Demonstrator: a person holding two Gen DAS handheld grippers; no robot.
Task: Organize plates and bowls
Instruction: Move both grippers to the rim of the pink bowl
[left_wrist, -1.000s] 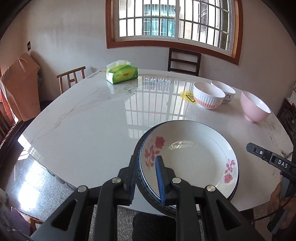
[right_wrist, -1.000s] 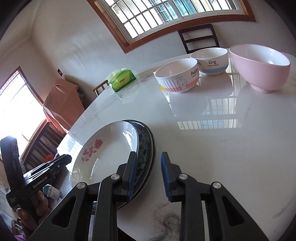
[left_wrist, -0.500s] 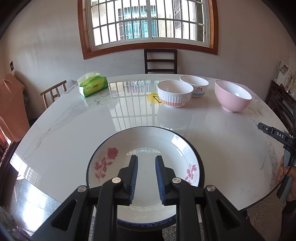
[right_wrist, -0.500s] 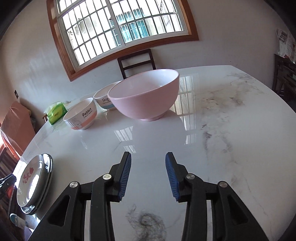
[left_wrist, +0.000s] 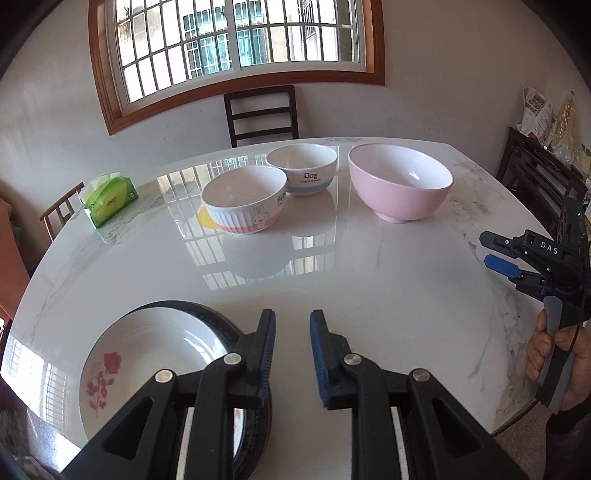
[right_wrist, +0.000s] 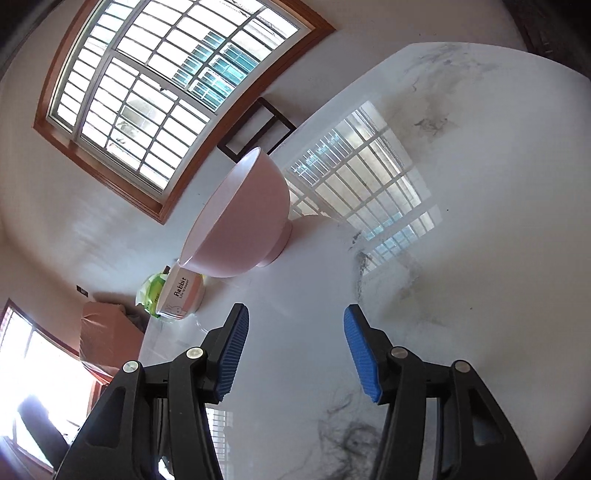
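Observation:
A white floral plate (left_wrist: 147, 354) lies on a dark-rimmed plate (left_wrist: 221, 325) at the table's near left edge. My left gripper (left_wrist: 292, 354) is open and empty, just right of the plates. Behind stand a rabbit bowl (left_wrist: 245, 199), a "Dog" bowl (left_wrist: 303, 170) and a pink bowl (left_wrist: 400, 182). My right gripper (right_wrist: 293, 350) is open wider and empty, rolled sideways, with the pink bowl (right_wrist: 240, 229) a short way ahead of it. It also shows in the left wrist view (left_wrist: 498, 254) at the table's right edge. The rabbit bowl (right_wrist: 183, 293) sits beyond.
A green tissue pack (left_wrist: 109, 197) lies at the far left of the white marble table (left_wrist: 406, 295). Dark chairs stand at the far side (left_wrist: 262, 114) and left (left_wrist: 59, 214). A dark cabinet (left_wrist: 535, 173) is to the right.
My left gripper let go of the plates, opened and shifted right. My right gripper swung from the plates toward the pink bowl, rolled sideways and opened wider.

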